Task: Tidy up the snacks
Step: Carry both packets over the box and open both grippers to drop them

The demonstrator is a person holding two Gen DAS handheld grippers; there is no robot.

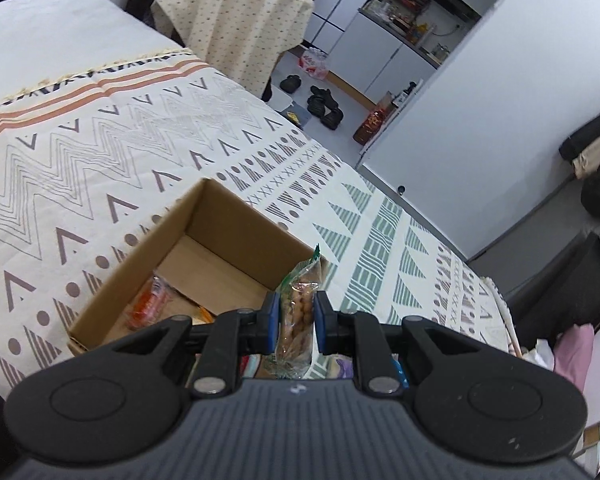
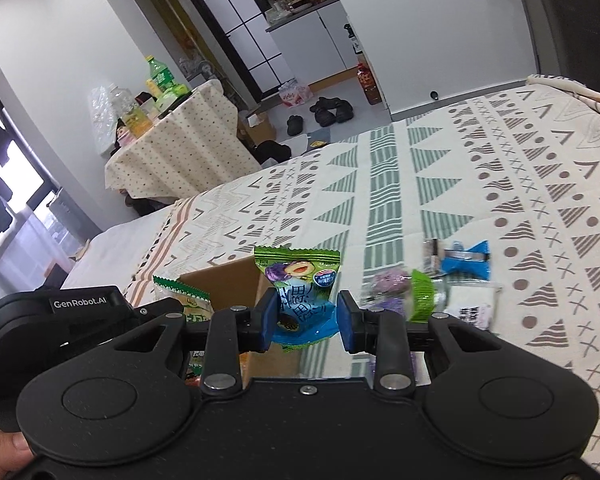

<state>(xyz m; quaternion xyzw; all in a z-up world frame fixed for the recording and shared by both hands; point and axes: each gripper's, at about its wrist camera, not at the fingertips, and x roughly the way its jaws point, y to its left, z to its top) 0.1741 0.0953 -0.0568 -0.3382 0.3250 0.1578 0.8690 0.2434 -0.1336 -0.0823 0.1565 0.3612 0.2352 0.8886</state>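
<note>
Left tool (image 1: 296,322) clenched on clear packet of brown round snacks (image 1: 298,316), held over open brown cardboard box (image 1: 236,216) on patterned bed, likely for dropping in. Right tool (image 2: 306,316) grips blue-green plum-candy packet (image 2: 302,288); unsorted snacks (image 2: 466,262) lie beside.

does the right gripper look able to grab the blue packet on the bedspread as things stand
Probably not yet: the right gripper is already shut on a green and blue snack packet. The blue packet lies uncovered to its right, so the path looks free once it lets go.
</note>
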